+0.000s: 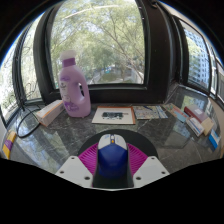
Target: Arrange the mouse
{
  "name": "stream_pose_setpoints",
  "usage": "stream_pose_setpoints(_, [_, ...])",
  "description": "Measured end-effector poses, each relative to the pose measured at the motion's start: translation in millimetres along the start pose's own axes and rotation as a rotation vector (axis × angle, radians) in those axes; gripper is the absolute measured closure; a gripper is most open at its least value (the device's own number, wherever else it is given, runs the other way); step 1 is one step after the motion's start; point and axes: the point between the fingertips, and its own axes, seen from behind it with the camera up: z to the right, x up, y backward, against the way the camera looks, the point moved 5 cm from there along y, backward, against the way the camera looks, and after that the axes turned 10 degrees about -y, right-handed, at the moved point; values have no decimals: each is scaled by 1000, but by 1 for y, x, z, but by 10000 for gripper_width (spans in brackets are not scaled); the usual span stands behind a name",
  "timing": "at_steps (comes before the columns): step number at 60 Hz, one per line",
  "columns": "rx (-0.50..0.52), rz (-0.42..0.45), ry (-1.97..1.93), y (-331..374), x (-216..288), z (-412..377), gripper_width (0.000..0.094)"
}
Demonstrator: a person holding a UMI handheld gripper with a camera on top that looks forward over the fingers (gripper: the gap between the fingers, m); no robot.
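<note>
Between the tool's [112, 165] pink pads, a blue mouse [111, 158] — gripped on both sides — bottle [73, 85] beyond

Between the magenta pads [90, 157] of the gripper [112, 166] sits a mouse [111, 160], blue with a white top. Beyond the fingers lies a white mouse pad [114, 115] with a dark print. To the left of it stands a lilac bottle [73, 87] with a pink cap. The table [60, 140] is grey, speckled stone.

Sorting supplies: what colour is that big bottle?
Lavender-pink bottle, seen in the gripper view.
</note>
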Motion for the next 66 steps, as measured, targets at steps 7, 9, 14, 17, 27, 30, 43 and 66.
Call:
stream_pose_setpoints(7, [-23,-48,-21,-11,-19,9,457])
stream_pose_setpoints(9, [-29,-68,-28,-10,-22,11,433])
stream_pose_setpoints(14, [-38,-51,-22,-4,-20,13,358])
stream_pose_setpoints(17, [-52,-44,-3,7,-16,15,187])
stream_pose_setpoints(27, [-69,30,-4,75,7,5,79])
stream_pose_setpoints(30, [-83,54,-3,101,13,1,79])
stream_pose_setpoints(43, [-138,141,11,204,15,-22,75])
stream_pose_setpoints(66, [-168,202,32,294,-6,-55,77])
